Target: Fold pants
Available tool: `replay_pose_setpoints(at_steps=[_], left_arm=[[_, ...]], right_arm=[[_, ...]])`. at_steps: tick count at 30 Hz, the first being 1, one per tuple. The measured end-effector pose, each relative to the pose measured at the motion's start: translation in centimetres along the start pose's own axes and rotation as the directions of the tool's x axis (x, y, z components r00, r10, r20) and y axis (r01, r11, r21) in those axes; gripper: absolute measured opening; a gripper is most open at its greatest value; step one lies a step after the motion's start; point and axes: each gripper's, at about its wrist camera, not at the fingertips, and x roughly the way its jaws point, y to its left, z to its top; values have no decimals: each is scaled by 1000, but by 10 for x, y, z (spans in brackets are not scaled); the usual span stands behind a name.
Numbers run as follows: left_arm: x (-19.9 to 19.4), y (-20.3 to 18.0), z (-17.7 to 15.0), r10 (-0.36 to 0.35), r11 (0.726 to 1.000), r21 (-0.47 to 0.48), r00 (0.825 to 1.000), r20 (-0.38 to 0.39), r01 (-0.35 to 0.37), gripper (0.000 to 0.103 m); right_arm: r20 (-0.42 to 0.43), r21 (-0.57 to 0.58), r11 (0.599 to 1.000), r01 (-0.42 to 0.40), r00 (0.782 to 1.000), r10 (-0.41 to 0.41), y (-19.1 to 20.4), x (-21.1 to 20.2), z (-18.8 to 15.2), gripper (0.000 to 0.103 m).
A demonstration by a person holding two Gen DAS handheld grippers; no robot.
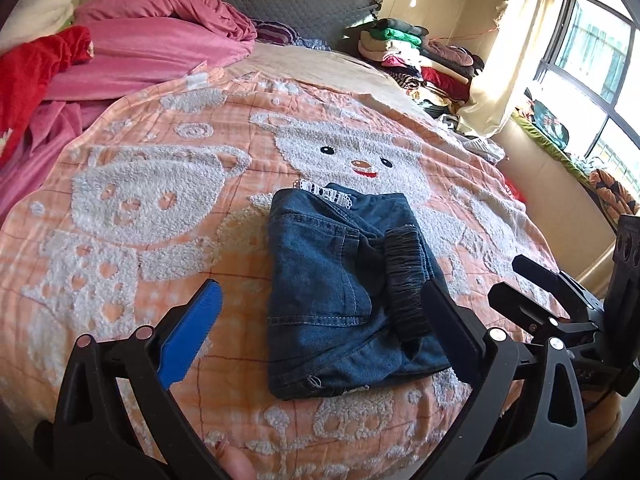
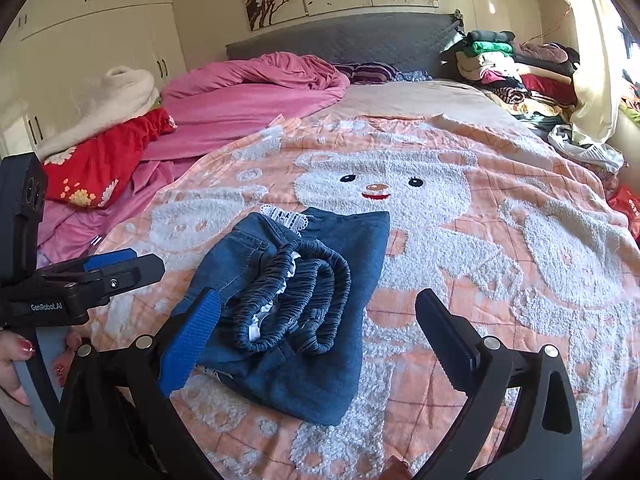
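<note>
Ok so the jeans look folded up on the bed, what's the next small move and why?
Probably just lift both grippers clear and leave it. The jeans lie as a compact bundle on the blanket; the left gripper and right gripper are both open, gripping nothing. If anything, tuck in the waistband bulging out on top.

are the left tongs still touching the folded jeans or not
Cannot tell. In the left wrist view the left tongs stand wide open around the folded jeans, nothing pinched, but the dark finger overlaps the waistband edge, hiding any gap.
</note>
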Motion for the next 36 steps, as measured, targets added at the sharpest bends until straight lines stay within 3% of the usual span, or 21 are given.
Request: replay_pose_setpoints(at_steps=[21,36], left_arm=[[-45,-3,-40,-2,1000,-25,1000,10,2,93],[-49,-6,-77,28,1000,-9,999,-19,-28,93]], right_arm=[[71,-26,999,46,996,-44,20,-57,-17,98],[39,-19,998,67,997,-66,31,-70,-47,98]])
